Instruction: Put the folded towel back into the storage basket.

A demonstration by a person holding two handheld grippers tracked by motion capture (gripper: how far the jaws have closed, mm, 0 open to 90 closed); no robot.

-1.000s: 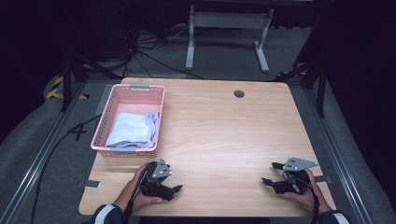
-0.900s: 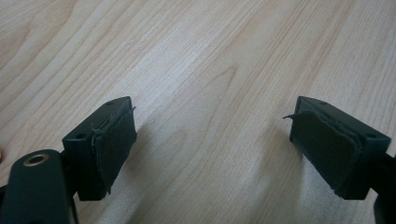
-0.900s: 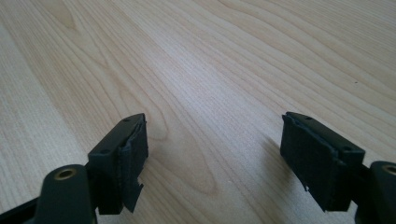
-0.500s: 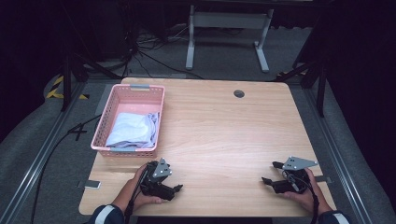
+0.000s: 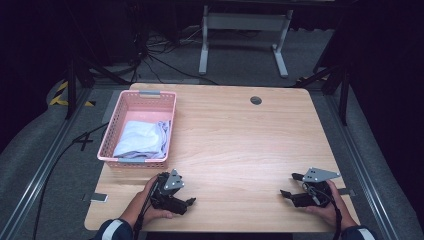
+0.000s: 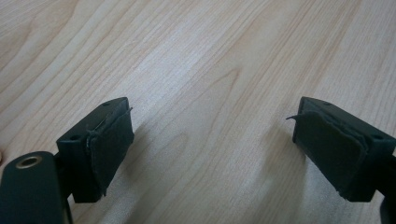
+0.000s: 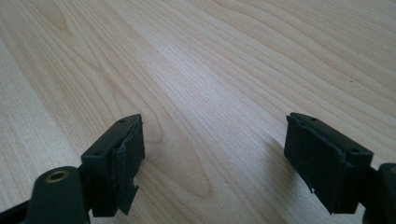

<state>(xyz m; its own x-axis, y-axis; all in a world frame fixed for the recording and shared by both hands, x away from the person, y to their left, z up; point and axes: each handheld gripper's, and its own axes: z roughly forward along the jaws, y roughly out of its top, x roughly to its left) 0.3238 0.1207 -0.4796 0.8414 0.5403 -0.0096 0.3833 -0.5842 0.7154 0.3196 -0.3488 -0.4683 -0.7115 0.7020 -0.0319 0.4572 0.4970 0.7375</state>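
From above, the pink basket point(image 5: 139, 128) sits at the worktop's point(image 5: 240, 140) far left corner with a crumpled white cloth point(image 5: 141, 140) bundled inside it, while the left gripper point(image 5: 186, 202) rests just this side of the basket and the right gripper point(image 5: 291, 186) lies well apart from it, near the opposite edge. In the left gripper view the jaws stand wide apart over bare wood with nothing between them. The right gripper view shows the same, jaws spread and empty; I'd judge the cloth light, limp and easily bunched, best pinched at a raised fold near the basket's middle.
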